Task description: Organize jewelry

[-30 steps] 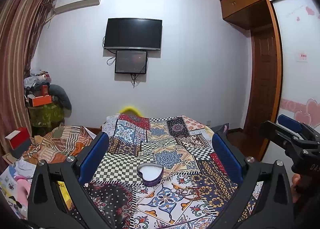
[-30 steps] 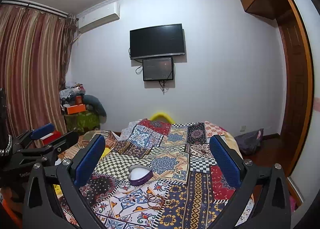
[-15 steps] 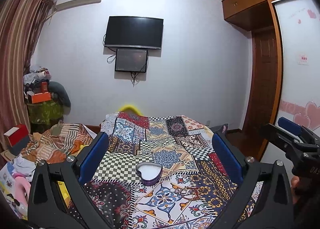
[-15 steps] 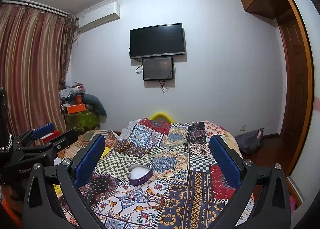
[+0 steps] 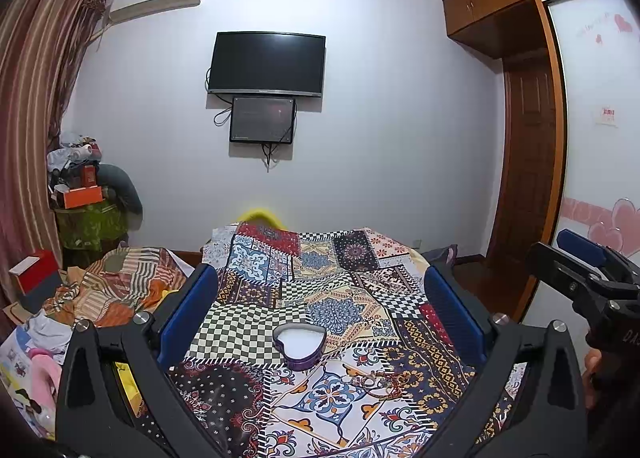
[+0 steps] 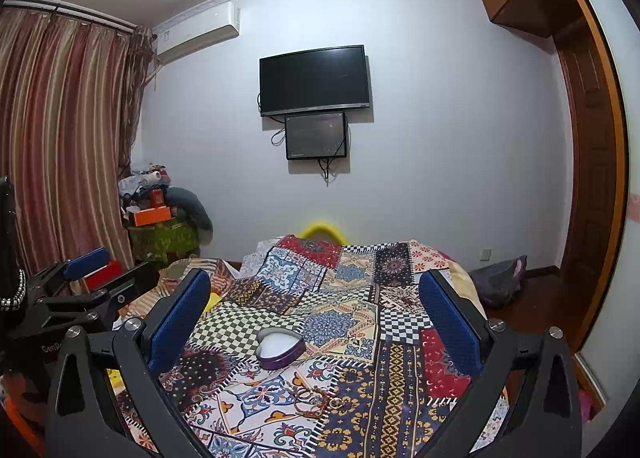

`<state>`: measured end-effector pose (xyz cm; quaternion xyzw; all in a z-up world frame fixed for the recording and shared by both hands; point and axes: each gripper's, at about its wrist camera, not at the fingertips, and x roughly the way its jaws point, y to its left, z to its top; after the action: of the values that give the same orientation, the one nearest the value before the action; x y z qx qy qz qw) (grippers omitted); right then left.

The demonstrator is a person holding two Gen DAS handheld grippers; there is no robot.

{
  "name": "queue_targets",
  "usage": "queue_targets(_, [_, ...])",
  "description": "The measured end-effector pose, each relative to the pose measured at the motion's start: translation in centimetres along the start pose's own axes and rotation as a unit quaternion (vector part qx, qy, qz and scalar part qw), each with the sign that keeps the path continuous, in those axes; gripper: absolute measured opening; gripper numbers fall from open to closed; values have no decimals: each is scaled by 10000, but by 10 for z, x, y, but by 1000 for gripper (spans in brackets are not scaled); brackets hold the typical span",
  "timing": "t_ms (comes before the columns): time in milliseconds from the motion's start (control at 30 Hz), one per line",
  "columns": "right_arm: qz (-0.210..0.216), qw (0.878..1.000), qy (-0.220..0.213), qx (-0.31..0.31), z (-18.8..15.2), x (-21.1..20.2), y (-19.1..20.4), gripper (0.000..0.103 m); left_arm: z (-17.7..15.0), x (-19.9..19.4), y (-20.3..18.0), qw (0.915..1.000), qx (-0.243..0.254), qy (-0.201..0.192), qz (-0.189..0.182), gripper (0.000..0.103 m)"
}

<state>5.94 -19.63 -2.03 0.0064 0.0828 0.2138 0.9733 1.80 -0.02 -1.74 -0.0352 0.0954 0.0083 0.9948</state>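
A purple heart-shaped box with a white inside lies open on the patchwork bedspread; it also shows in the right wrist view. A small heap of bracelets and rings lies on the spread in front of the box, also seen in the left wrist view. My left gripper is open and empty, held above the bed short of the box. My right gripper is open and empty, likewise above the bed. Each gripper shows at the edge of the other's view.
A pile of striped bedding and bags lies left of the bed. A cluttered green stand sits in the corner by the curtain. A TV hangs on the far wall. A wooden wardrobe and door stand to the right.
Both views have shifted only slightly; the left wrist camera tilted up a little. Nothing on the bed has moved and both grippers stay open.
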Motion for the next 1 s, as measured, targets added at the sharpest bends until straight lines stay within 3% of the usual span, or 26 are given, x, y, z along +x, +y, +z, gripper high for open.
queue_targets(733, [-7,10000,71,-11,-1,4,0,103,0,3,0,10000,-8,26,-11,103])
queue_targets(1000, [-93,9992,377,-8,-16,24,-8,103,-9,24,3,9996,10,296,-18,103])
